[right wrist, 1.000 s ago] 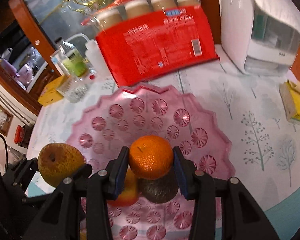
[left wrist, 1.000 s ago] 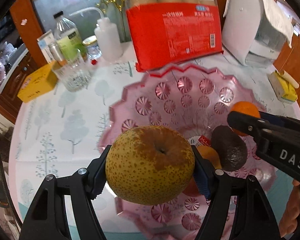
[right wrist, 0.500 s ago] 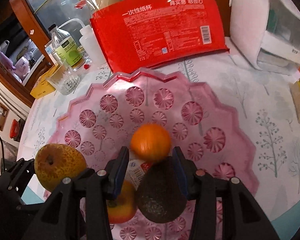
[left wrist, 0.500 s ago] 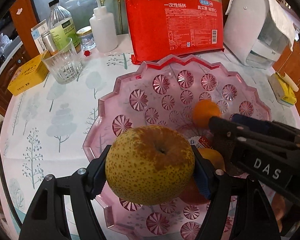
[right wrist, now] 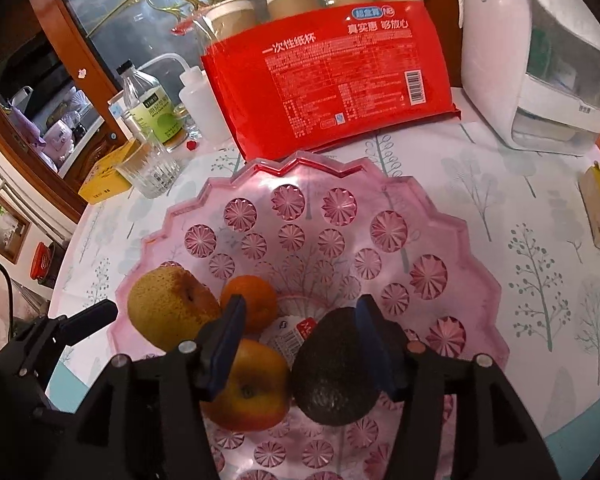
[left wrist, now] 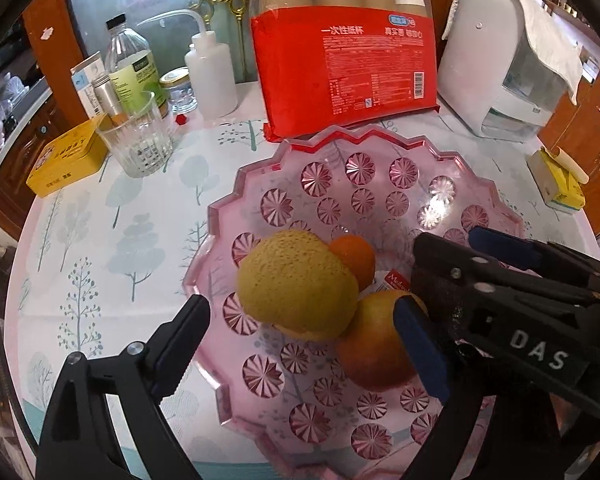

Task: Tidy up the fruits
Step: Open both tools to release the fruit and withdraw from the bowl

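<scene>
A round table covered in a pale cloth printed with grey-green trees is filling most of both views. A pink scalloped plastic tray with pressed rosettes is sitting on it at the centre of the frame. Just behind the tray, at upper centre, a red pack of paper cups is leaning. At upper right a white countertop appliance is standing, and a yellow-and-white carton is lying at the right edge. At upper left a ribbed clear drinking glass, a flat yellow tin, a white squeeze bottle with a bent spout and a clear bottle with a green label are clustering together.
</scene>
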{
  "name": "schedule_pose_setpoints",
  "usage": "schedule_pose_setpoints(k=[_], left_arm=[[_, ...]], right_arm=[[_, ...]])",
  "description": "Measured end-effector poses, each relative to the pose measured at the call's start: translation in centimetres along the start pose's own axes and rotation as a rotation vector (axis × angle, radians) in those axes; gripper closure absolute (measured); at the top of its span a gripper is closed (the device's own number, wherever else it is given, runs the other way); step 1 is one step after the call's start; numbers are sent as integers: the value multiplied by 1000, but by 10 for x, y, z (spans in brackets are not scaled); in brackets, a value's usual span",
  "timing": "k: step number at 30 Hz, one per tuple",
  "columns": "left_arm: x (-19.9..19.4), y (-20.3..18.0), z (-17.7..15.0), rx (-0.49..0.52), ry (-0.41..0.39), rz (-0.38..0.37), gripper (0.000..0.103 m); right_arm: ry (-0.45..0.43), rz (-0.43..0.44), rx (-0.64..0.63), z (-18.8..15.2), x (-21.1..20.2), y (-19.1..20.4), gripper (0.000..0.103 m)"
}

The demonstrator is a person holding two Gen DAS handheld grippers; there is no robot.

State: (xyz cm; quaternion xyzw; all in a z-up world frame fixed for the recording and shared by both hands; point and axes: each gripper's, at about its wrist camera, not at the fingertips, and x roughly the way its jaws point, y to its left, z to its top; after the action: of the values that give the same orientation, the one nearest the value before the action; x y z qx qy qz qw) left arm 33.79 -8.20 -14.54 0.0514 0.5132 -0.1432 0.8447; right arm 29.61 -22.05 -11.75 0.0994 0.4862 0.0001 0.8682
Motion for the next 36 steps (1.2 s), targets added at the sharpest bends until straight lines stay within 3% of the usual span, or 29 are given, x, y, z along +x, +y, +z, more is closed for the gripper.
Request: schedule_pose_setpoints(k=[15,36], left_arm=[[-51,10,-15,-31,-49,31,11],[-162,16,-60,-67,-158,83,11]], right_arm=[[-45,5,-5,-14,-49,7,45],[-147,-19,-66,-50,-149,30,45]])
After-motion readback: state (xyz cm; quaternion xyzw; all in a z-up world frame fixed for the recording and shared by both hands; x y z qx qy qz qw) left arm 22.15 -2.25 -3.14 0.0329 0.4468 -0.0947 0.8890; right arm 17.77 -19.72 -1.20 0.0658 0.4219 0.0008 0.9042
